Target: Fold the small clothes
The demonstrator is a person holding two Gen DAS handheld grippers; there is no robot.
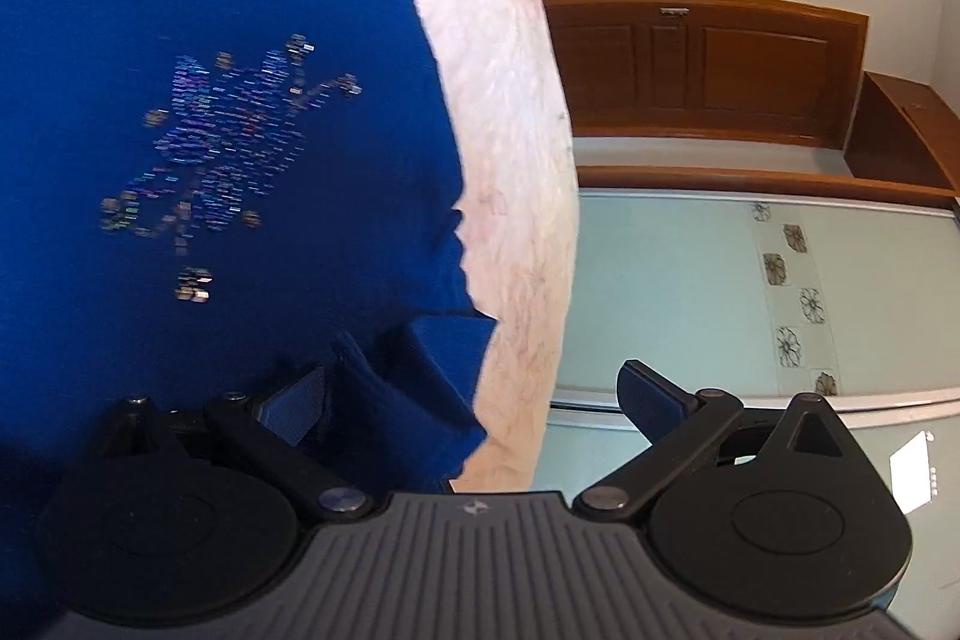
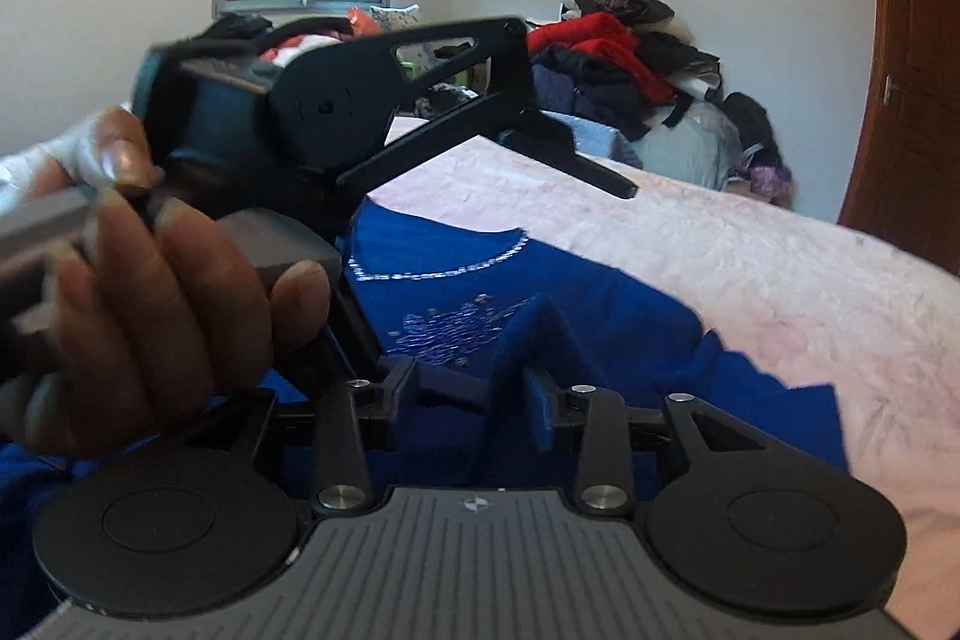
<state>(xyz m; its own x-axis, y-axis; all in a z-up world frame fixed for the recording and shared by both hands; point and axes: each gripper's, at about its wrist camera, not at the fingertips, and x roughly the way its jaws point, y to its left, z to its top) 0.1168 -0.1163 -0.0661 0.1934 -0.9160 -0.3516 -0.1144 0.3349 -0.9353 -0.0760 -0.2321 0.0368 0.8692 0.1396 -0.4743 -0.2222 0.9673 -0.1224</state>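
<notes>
Nearest us, our right gripper [image 2: 474,400] has its jaws narrowed around a raised peak of the royal-blue knit top with silver sequin trim [image 2: 540,292], though we cannot tell whether the pads truly pinch it. Our left gripper [image 1: 474,400] stands wide, one blue pad against a bunched fold near the garment's edge, the other over open air beyond the bed. The top lies spread on the pale pink fleecy bed cover [image 2: 750,268], neckline away from us. We judge the risk to be a one-sided lift: if the left closes on nothing, the fabric would drag and skew the fold. Farther off sits a heap of dark and red clothes [image 2: 624,52].
</notes>
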